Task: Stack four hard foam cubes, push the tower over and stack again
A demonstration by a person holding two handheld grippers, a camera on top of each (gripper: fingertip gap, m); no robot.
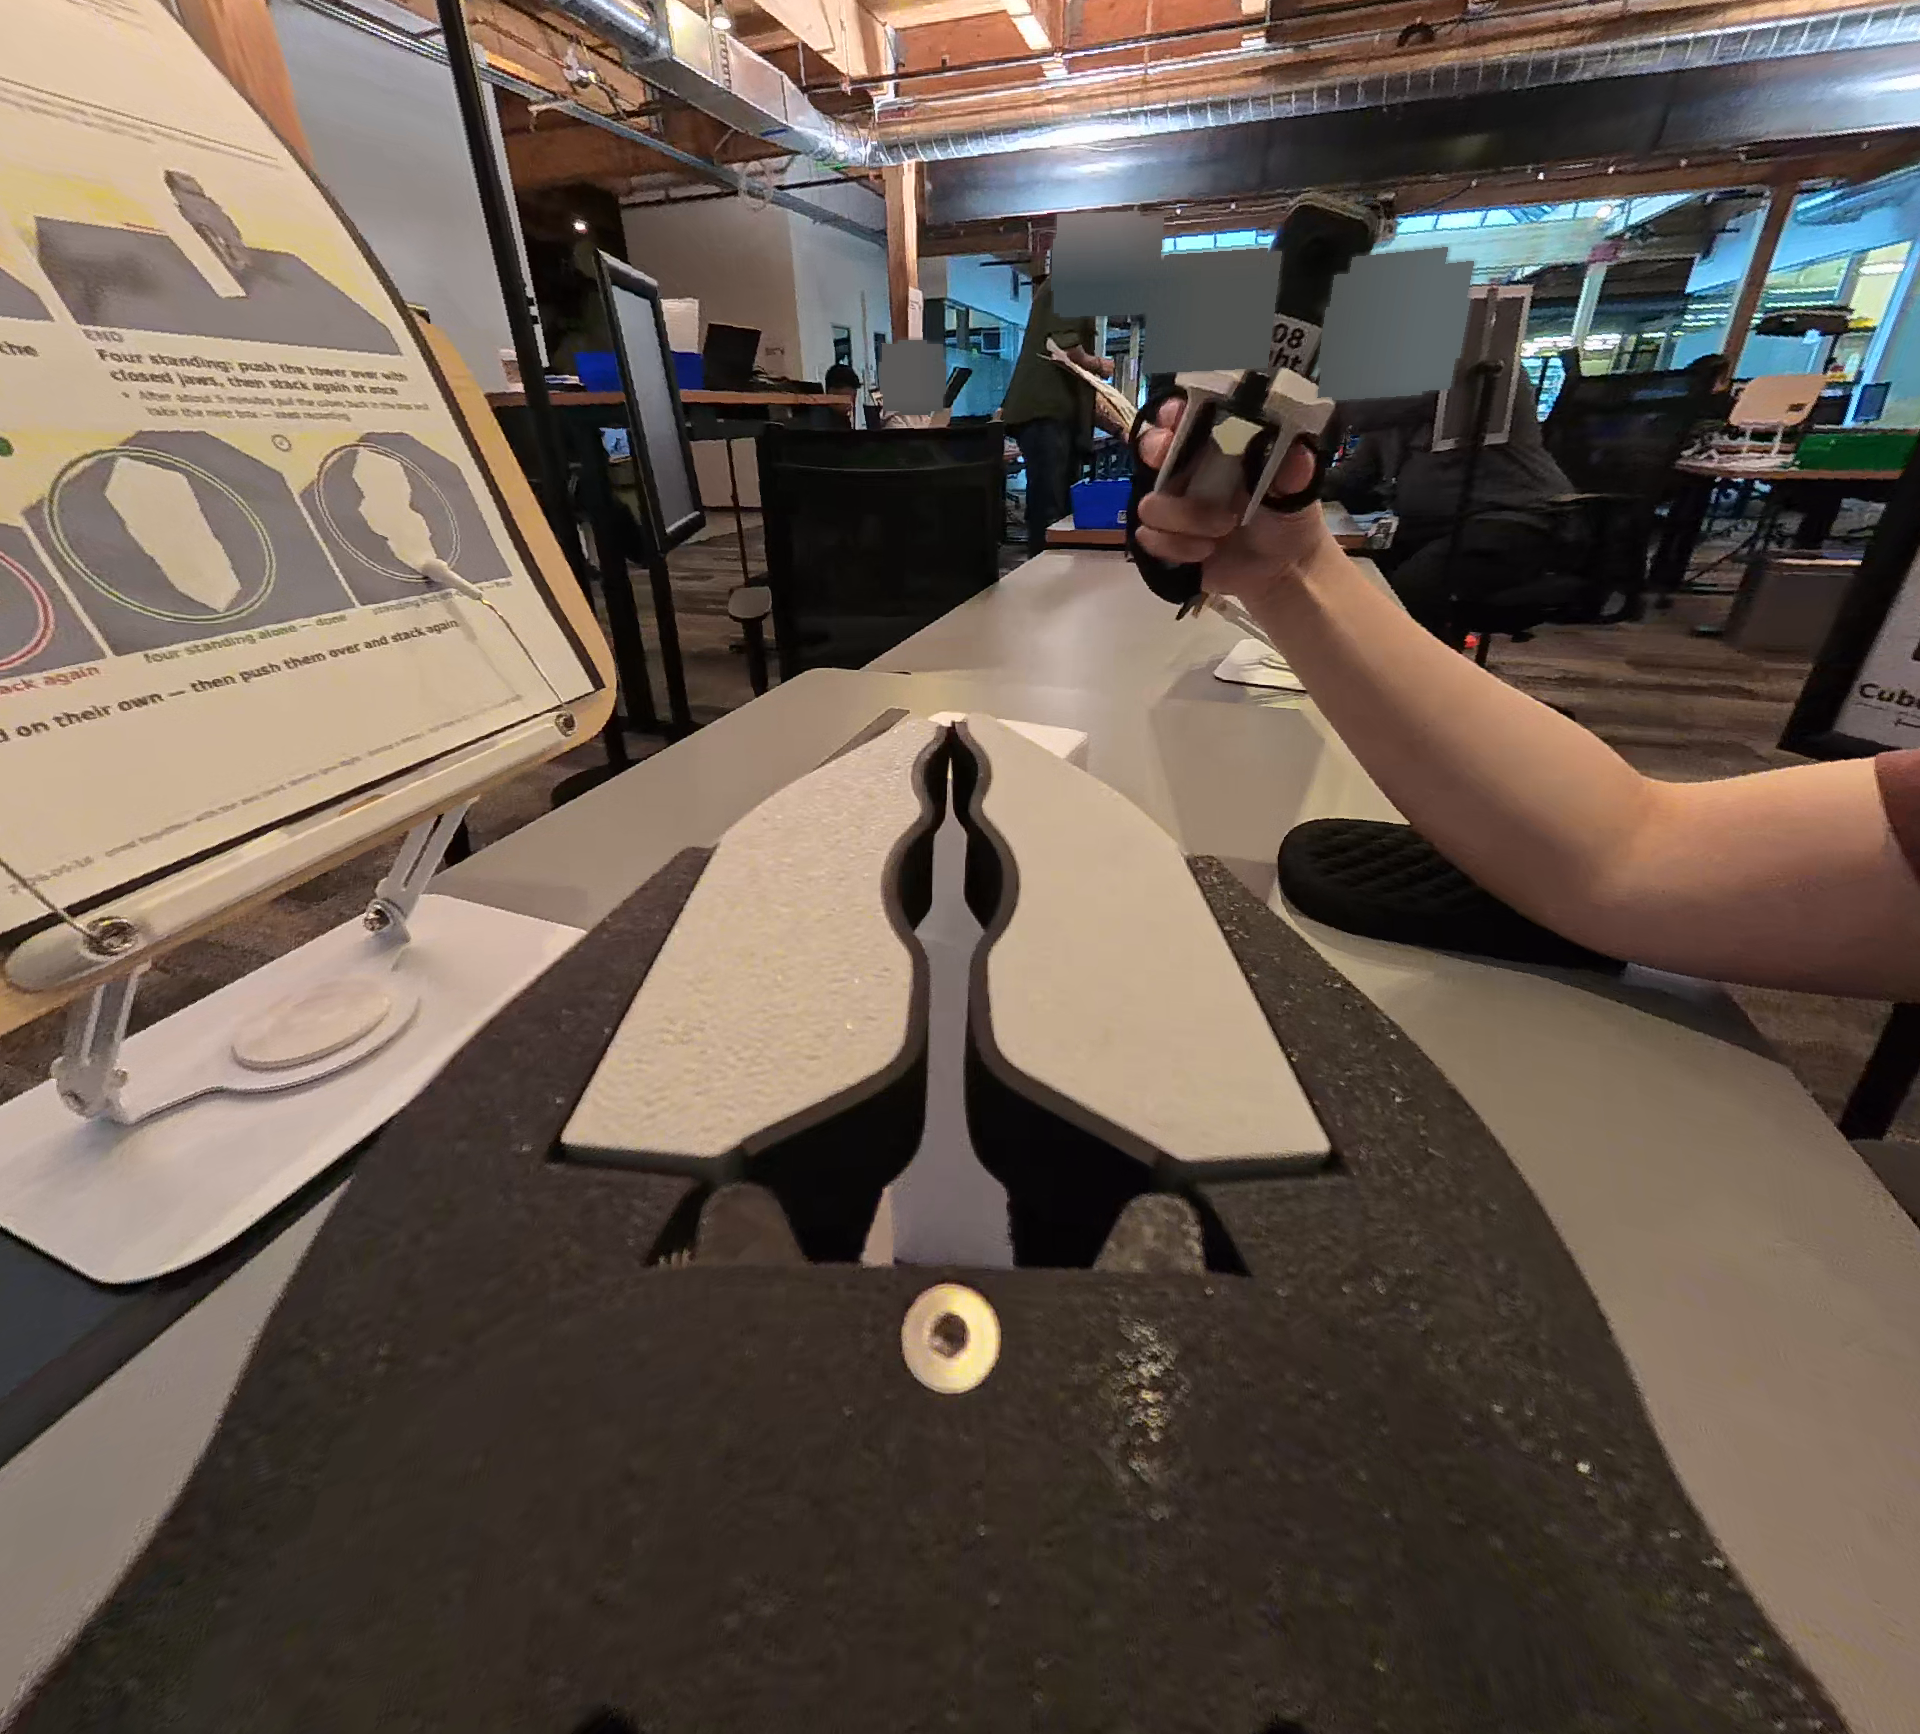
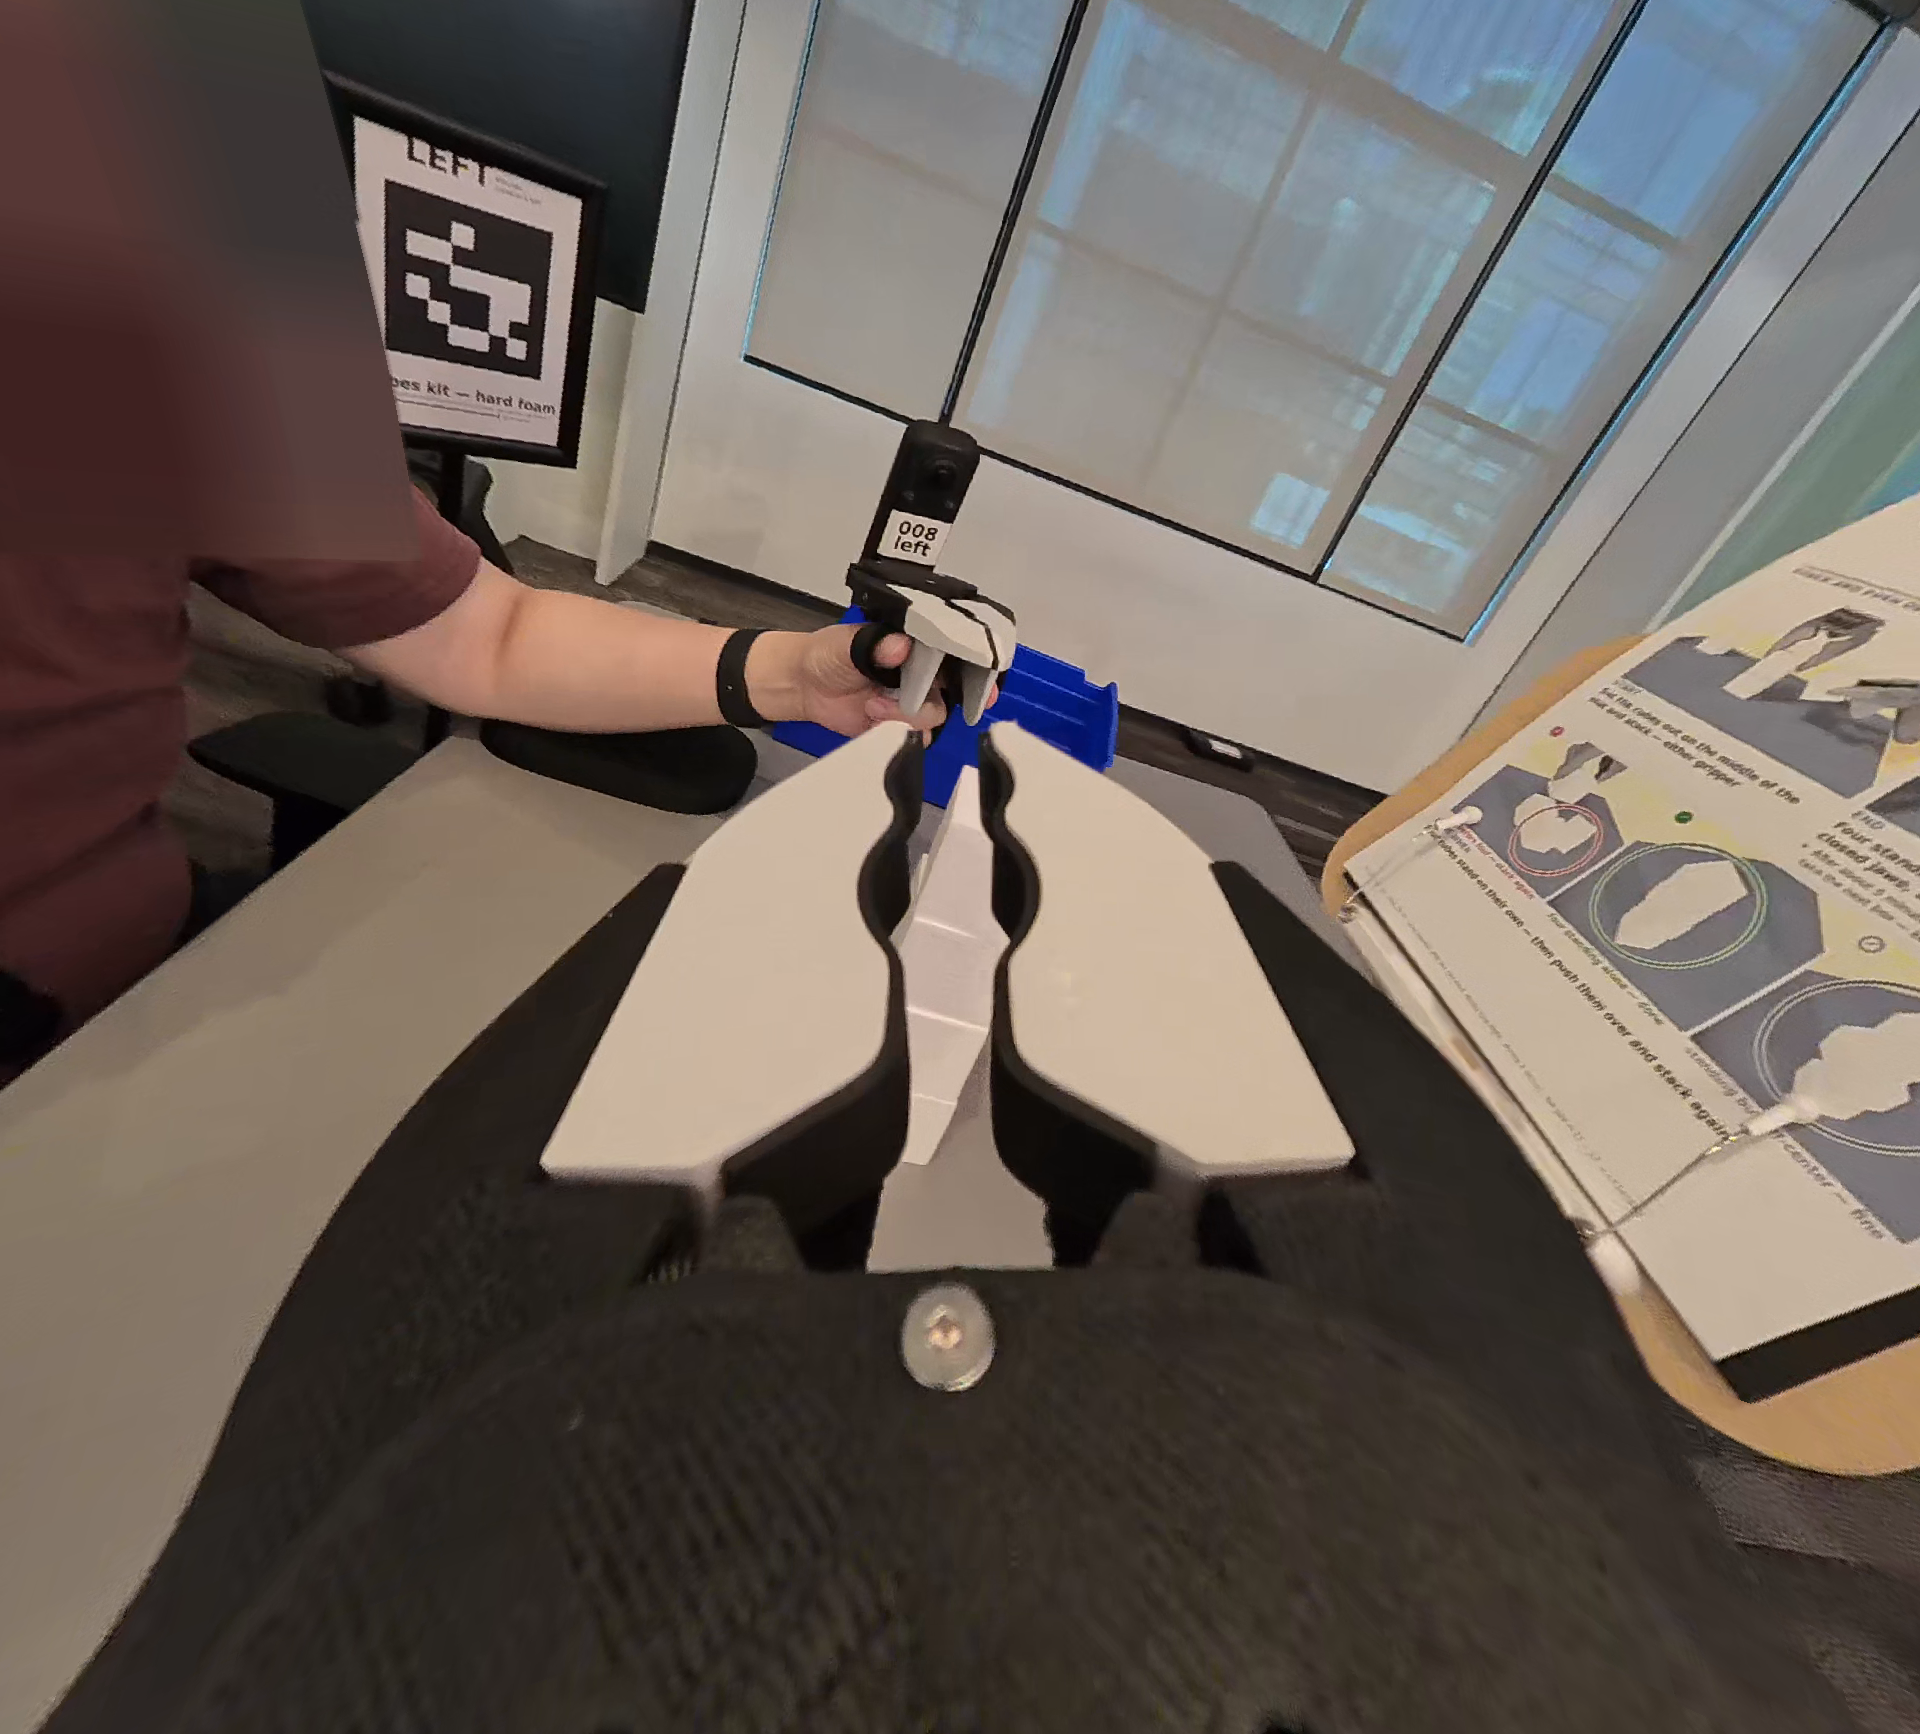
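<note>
The tower of white foam cubes (image 2: 948, 988) stands on the grey table (image 2: 312, 1009), seen through the slot of the right gripper (image 2: 948, 754). We count at least three stacked blocks by their seams; the topmost part is hidden between the fingertips, so a fourth cannot be confirmed. The faces are matte white with crisp edges, and the column leans slightly in this wide-angle view, with the blocks not perfectly flush. In the left wrist view only a white corner of a cube (image 1: 1049, 739) shows just beyond the tips of the left gripper (image 1: 953, 728).

The left gripper has its jaws drawn together with nothing between them. The right gripper shows a narrow gap at the tips and grips nothing, the tower lying beyond its fingers rather than between them.

We judge the step in hand to be the push that topples the tower. To do it well, we bring the jaws fully together, meet the column high on one flat face, and sweep sideways across the table, away from the instruction board (image 2: 1662, 936) and the blue bin (image 2: 1049, 718), so the cubes land within reach. Hard foam is light and will likely bounce and scatter, so we push gently.
</note>
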